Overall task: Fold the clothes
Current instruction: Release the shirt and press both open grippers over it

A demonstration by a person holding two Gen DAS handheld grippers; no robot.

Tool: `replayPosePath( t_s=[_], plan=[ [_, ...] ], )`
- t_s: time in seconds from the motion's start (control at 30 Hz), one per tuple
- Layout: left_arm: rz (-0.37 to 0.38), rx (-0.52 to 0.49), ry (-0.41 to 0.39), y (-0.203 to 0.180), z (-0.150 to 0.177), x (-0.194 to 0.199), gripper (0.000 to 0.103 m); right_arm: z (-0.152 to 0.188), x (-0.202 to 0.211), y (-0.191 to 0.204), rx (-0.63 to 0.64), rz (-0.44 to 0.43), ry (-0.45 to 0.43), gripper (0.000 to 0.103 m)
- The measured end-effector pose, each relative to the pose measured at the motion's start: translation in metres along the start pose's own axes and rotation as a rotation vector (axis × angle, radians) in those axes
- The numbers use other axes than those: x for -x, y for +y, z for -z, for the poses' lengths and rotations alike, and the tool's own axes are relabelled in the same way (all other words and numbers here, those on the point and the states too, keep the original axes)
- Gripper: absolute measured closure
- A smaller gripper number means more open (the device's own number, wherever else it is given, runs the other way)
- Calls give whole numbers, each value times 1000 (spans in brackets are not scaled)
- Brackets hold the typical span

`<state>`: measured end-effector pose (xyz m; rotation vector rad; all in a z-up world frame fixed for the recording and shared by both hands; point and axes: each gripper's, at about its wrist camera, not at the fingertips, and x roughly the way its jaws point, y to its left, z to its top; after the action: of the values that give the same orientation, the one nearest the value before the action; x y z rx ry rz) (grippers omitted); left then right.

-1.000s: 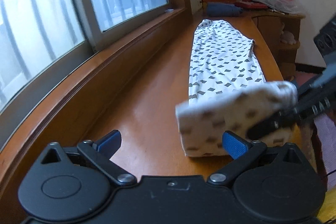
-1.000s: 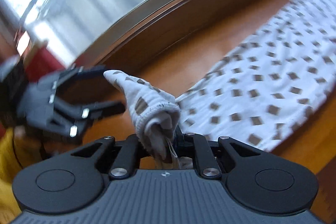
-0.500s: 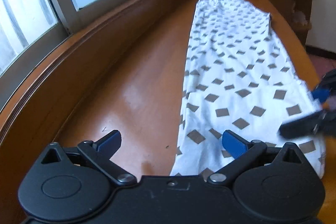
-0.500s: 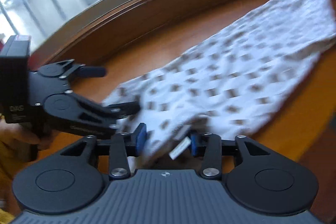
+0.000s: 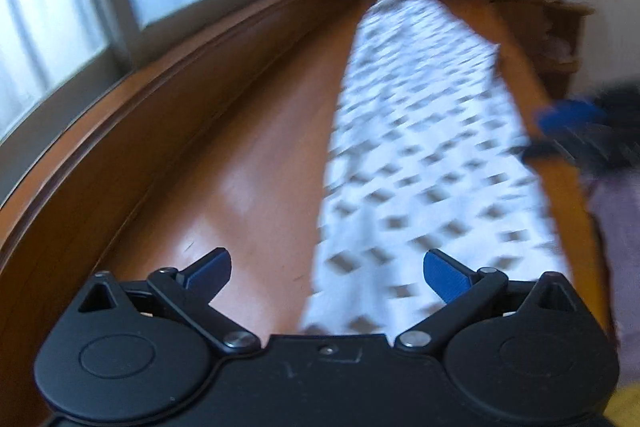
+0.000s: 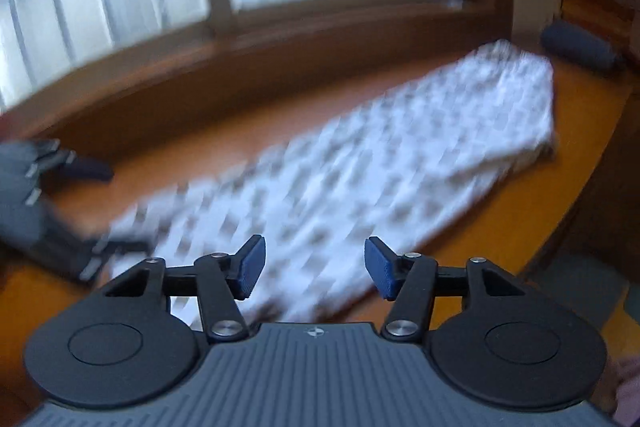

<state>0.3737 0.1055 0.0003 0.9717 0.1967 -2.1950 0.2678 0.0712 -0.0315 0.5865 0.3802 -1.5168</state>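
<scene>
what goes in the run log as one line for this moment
left gripper: open, empty | right gripper: jaws opening, nothing clamped | patterned garment: flat on wooden table | fold: not yet done

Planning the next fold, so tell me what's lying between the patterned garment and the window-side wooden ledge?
Nothing: in both wrist views, bare wooden tabletop separates the patterned garment from the window-side ledge.
</scene>
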Motion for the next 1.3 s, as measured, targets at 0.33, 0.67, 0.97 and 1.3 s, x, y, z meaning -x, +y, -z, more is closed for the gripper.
replayPosePath(
  t_s=[0.33, 0.67, 0.97, 1.3],
  plan=[
    [204, 75, 144, -45, -13, -38, 0, -79, -131, -151, -59, 208, 135, 43],
    [84, -13, 164, -84, -39, -73, 0, -95, -171, -152, 49, 147, 151, 35],
    [55, 157, 137, -55, -38, -43, 0, -73, -86, -150, 48, 161, 75, 34],
    [-137, 145, 152, 16, 7, 2, 0, 29, 48, -35, 284, 52, -19, 23]
  ],
)
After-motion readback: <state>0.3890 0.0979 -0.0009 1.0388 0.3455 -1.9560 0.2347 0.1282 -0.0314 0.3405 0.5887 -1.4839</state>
